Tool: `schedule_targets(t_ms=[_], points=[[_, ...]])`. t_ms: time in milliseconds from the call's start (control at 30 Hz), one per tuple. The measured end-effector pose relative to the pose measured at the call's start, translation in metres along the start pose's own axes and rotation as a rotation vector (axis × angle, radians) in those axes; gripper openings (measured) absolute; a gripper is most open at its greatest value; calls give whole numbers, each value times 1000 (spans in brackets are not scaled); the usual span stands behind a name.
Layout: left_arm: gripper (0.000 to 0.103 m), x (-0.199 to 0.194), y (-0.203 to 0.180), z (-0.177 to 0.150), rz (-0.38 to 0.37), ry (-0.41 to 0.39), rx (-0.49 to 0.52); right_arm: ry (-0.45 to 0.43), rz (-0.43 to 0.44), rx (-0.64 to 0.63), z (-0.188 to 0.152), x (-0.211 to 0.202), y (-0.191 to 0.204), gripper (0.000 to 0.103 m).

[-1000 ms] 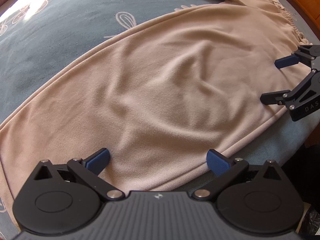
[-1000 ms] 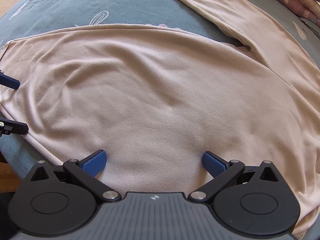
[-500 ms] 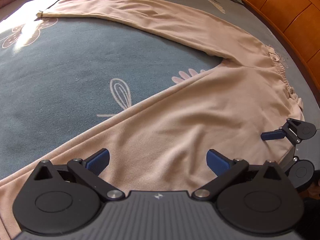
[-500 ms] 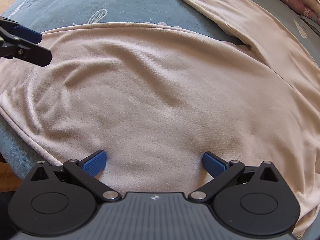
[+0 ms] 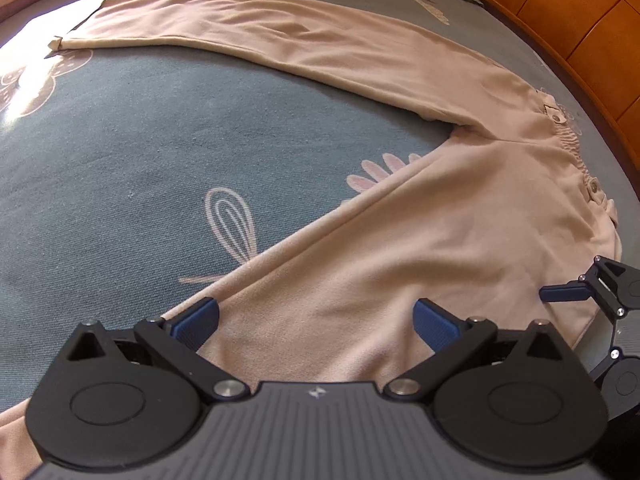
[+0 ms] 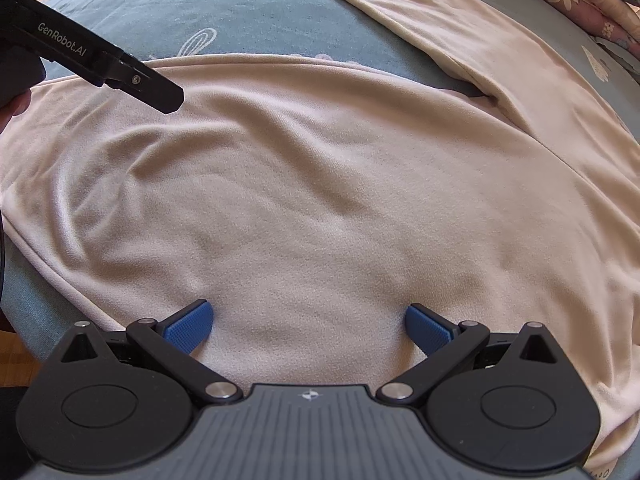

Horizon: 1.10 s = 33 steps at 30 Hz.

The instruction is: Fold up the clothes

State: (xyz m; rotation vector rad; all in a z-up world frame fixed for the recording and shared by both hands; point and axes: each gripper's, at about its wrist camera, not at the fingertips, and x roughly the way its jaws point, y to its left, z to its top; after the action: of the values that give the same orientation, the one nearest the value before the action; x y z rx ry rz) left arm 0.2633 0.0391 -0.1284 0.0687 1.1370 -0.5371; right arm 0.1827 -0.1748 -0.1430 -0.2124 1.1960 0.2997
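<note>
Left claw [image 5: 316,314], jaws wide and empty, has swung up off the beige trousers [image 5: 460,240], spread flat across the bed [image 5: 120,160], toward the far leg; right claw [image 6: 306,326] waits wide over the seat, folding not begun.

**A:** what's in the right wrist shot?

**B:** Beige trousers [image 6: 320,200] spread flat on a blue floral bedspread [image 6: 248,4]. Right gripper [image 6: 308,322] wide open at the bottom, blue pads [image 6: 188,326] over the fabric.

**A:** upper left?

**B:** Left gripper [image 6: 100,66], black, "GenRobot.AI" printed on it.
</note>
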Motion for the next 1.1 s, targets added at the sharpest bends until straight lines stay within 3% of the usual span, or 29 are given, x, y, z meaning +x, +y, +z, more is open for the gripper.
schedule_targets(t_ms=[167, 300, 533, 700, 933, 1100], points=[[102, 3, -26, 14, -101, -33, 42, -29, -2, -3, -5, -3, 1, 103], [102, 26, -42, 24, -198, -10, 41, -29, -3, 0, -6, -4, 1, 103], [102, 50, -45, 40, -174, -9, 61, -47, -3, -1, -9, -4, 3, 103], [102, 44, -65, 65, -272, -34, 60, -68, -5, 1, -12, -5, 4, 103], [102, 91, -113, 93, -431, -8, 110, -77, -1, -1, -12, -5, 4, 103], [102, 116, -119, 102, -410, 8, 151, -92, 3, -4, -14, -5, 4, 103]])
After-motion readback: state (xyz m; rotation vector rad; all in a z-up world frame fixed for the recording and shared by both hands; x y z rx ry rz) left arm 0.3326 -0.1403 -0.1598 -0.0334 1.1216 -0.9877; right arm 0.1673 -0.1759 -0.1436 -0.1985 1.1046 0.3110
